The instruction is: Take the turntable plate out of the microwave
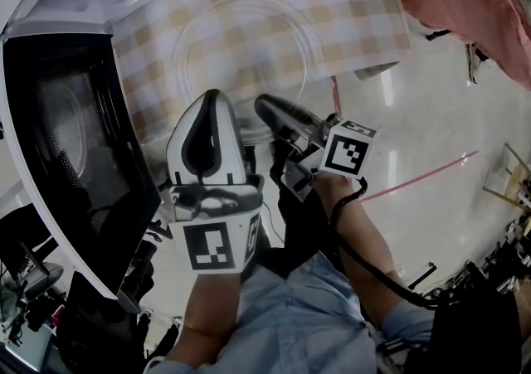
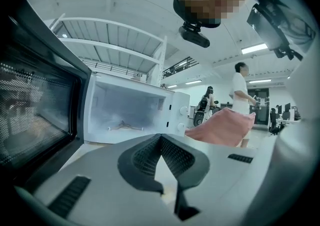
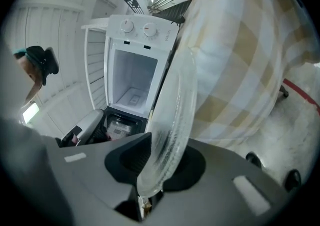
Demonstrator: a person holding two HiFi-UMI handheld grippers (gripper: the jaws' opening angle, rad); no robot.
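Beige-and-white checked tablecloth (image 1: 357, 24) with its edge hanging down, salmon-pink bunched cloth (image 1: 465, 7) just beside it, glossy pale floor (image 1: 431, 123) crossed by a thin red tape line (image 1: 423, 175), person in a white top (image 2: 241, 89) standing in the background, bright ceiling strip light (image 2: 255, 48) overhead

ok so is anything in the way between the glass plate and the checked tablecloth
Nothing visible. The clear round glass turntable plate, clamped at its rim in the right tool, is out of the white microwave and over the beige-checked tablecloth, whose cloth shows bare through the glass.
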